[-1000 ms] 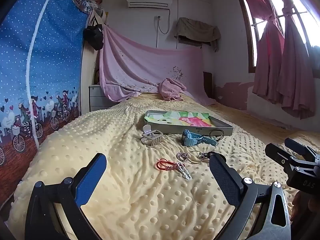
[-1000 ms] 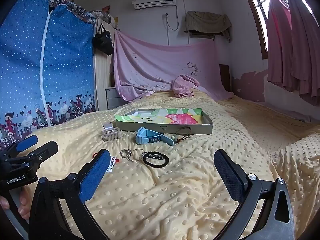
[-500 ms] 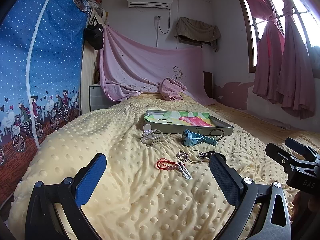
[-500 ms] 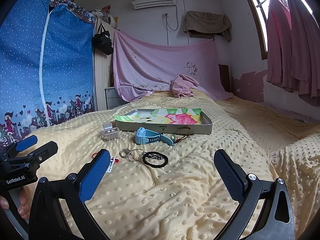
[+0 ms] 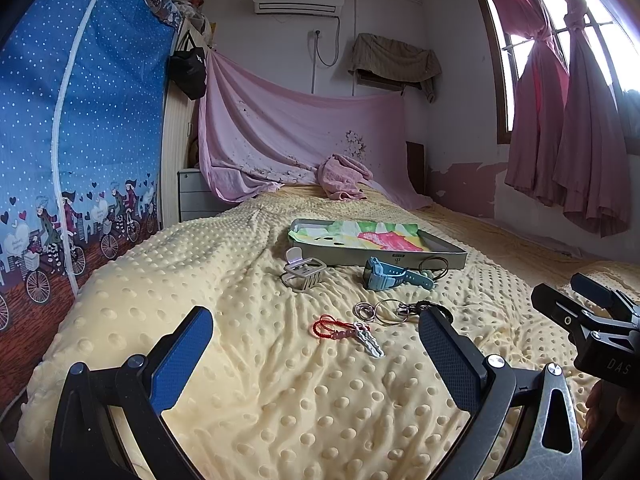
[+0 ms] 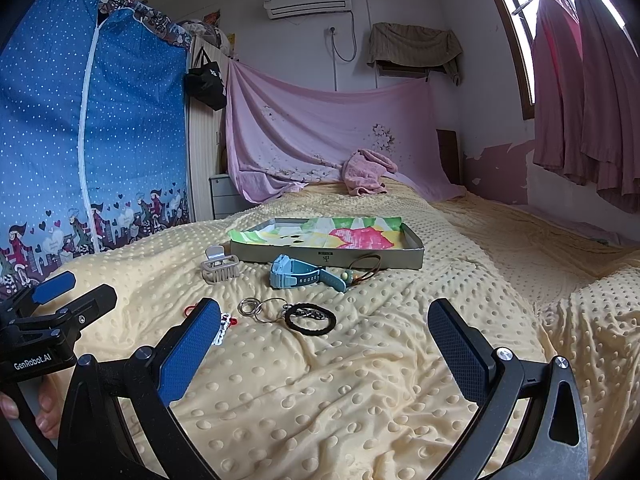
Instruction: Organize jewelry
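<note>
I am holding both hand-held grippers over the bed, which is lying under a yellow dotted blanket and carrying every piece of jewelry.

My left hand-held gripper is hovering low with its jaws spread wide and gripping nothing; my right hand-held gripper is doing the same, open and empty, just beside it.

A shallow tray lined with bright paper is sitting well ahead of both, toward the middle of the bed.

A blue watch is lying just in front of the tray's near wall, with a brown cord loop at its strap end, touching or nearly touching the tray. A pale hair claw is resting to the left of the watch, near the tray's left corner.

Closer to me, a black hair tie is lying flat between the right gripper's jaws as that camera is seeing it, with metal rings just to its left. A red cord with a small white charm is lying nearest the left gripper, between its jaws in the left wrist view and partly hiding behind the right gripper's left pad in the other.

Nothing is sitting inside the tray but its paper lining.
</note>
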Tool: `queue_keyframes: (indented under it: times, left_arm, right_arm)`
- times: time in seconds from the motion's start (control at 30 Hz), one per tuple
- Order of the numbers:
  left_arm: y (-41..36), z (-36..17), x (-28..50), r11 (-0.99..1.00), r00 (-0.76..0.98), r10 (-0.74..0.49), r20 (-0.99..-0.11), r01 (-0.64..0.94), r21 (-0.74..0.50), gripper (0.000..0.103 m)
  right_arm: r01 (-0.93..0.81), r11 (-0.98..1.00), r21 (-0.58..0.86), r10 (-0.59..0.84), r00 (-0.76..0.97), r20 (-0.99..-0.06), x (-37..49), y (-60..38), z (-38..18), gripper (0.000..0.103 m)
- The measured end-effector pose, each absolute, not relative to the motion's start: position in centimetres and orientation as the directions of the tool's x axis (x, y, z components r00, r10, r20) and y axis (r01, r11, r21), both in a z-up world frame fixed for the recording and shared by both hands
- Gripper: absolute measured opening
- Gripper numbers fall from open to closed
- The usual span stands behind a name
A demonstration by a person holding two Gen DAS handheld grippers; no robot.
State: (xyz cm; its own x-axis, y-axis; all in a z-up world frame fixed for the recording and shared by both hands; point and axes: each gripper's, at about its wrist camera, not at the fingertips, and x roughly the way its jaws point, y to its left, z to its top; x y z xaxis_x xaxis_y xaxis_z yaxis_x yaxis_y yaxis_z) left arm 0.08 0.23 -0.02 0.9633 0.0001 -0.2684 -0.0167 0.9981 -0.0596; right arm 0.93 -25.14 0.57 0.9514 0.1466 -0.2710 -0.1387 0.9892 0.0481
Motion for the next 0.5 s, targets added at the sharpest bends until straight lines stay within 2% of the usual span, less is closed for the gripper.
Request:
queue_keyframes:
  times: [0.5]
  left_arm:
    - [0.52,-0.81,0.22,0.998,0.959,0.006,-0.283,-0.024,-0.059,0.103]
  right_arm:
    - [-0.142,0.989,0.038,0.147,0.952,-0.27,0.91,-25.38,0.68,0.102]
